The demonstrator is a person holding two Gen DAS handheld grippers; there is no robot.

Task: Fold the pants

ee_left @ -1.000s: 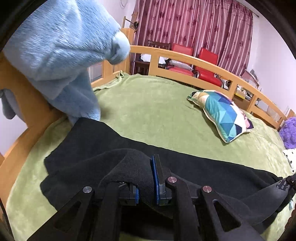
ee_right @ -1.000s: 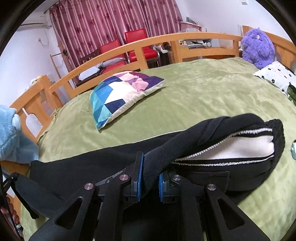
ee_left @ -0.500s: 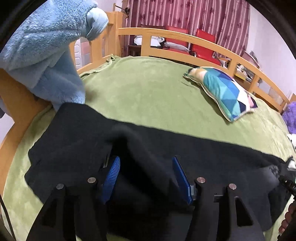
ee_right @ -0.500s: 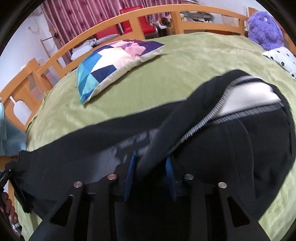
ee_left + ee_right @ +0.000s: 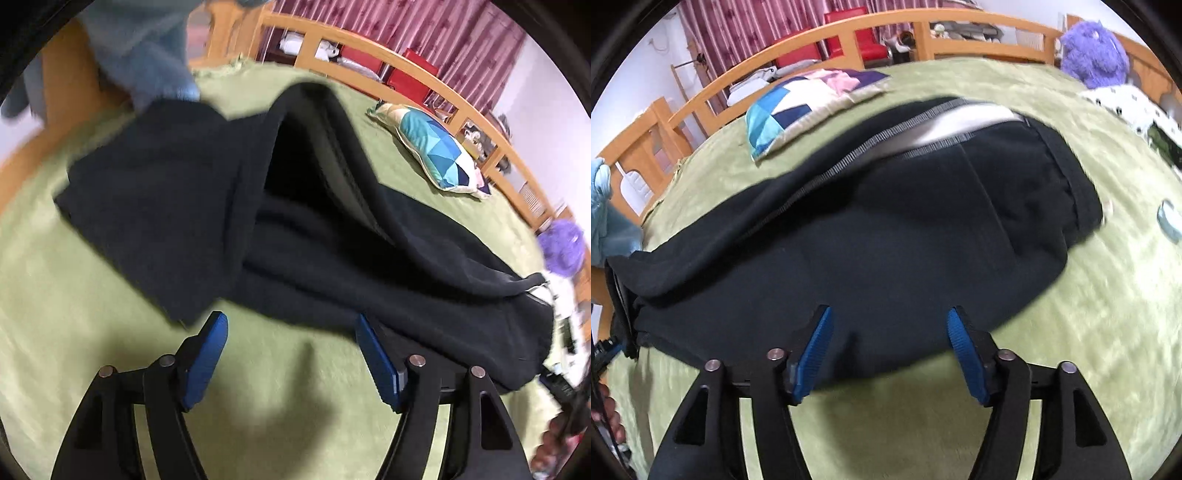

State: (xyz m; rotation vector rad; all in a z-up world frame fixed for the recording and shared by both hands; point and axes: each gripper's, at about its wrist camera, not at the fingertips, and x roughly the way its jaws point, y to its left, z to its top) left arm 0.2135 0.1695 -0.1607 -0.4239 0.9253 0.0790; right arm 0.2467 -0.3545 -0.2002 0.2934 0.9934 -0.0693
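Note:
Black pants (image 5: 314, 229) lie lengthwise on the green bed cover, one leg doubled over the other, with a raised fold still standing near the leg end. The waistband end (image 5: 1067, 173) with its pale lining shows at the right in the right wrist view. My left gripper (image 5: 290, 325) hovers at the near edge of the legs, jaws opening, nothing pinched between the blue pads. My right gripper (image 5: 888, 321) sits over the near edge of the seat part (image 5: 868, 258), jaws opening too, cloth below but not gripped.
A patchwork pillow (image 5: 436, 147) lies further back on the green cover (image 5: 74, 302). A wooden bed rail (image 5: 849, 33) rings the far side, with a light blue plush (image 5: 147, 55) at the left, a purple plush (image 5: 1093, 48) and a dotted cushion (image 5: 1126, 103) at the right.
Both grippers, shut on folds of the pants a second ago, opened and let the cloth drop onto the bed. Both have pulled back and sunk toward the near edge.

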